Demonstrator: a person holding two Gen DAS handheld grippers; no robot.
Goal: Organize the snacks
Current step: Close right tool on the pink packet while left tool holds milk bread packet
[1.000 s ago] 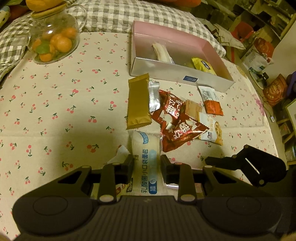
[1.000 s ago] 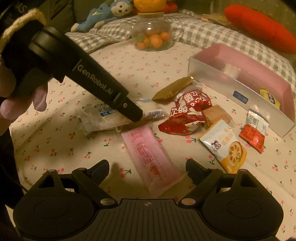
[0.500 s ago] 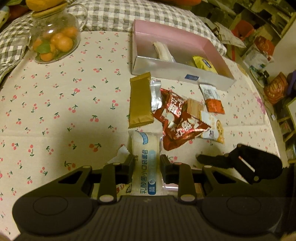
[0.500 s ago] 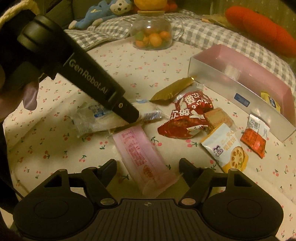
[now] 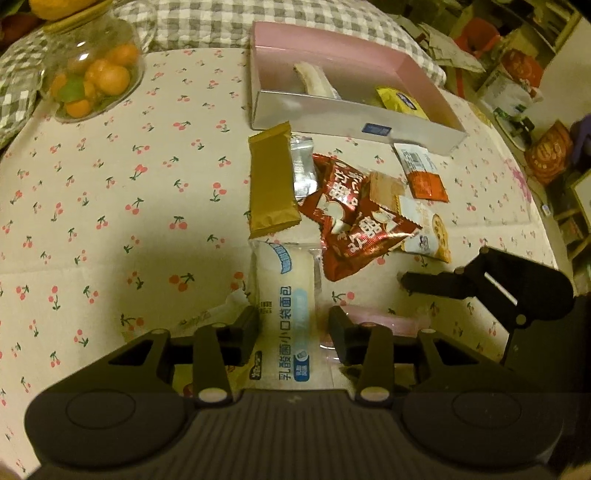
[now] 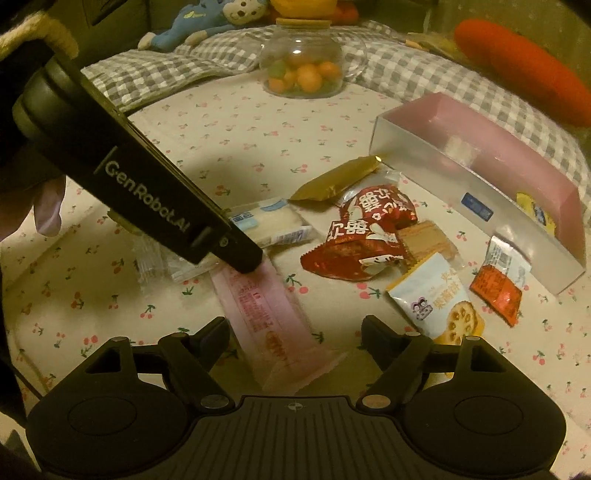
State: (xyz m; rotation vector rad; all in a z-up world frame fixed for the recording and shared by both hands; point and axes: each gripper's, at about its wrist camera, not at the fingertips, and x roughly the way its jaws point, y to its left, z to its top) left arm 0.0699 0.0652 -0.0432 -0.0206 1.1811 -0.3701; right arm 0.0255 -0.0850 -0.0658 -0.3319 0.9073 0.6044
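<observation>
Left wrist view runs, from left to right, from a glass jar (image 5: 92, 70) of orange and green fruit on the cherry-print cloth (image 5: 110, 206), past a gold bar wrapper (image 5: 271, 184) and a silver packet (image 5: 303, 170), to red crinkled bags (image 5: 351, 214) with white characters, a tan wafer pack (image 5: 386, 186), a white pouch printed with a lotus-root slice (image 5: 424, 229) and an orange-and-white sachet (image 5: 421, 171). Behind them stands the pink-lined box (image 5: 354, 110), holding a pale stick-shaped snack (image 5: 314, 79) and a yellow packet (image 5: 400, 101). Nearest the lens, the white bread pack (image 5: 284, 302) with blue lettering lies lengthwise between the left gripper (image 5: 291, 326)'s fingers; its jaws are opening, with a sliver of space at each pad. The right gripper (image 5: 406, 280) shows at the right edge, tip over the cloth. Right wrist view adds what that one hides: a person's hand (image 6: 48, 206) behind the left gripper's black body, a clear crumpled wrapper (image 6: 151, 266) on the cloth under it, and the whole pink bar wrapper (image 6: 266, 317) lying lengthwise between the right gripper (image 6: 295, 332)'s widely spread fingers, untouched; those jaws are opening. It also takes in a blue plush toy (image 6: 207, 22) and a red cushion (image 6: 517, 70) beyond the checked blanket (image 6: 166, 74), while the box's contents are mostly screened by its frosted wall.
</observation>
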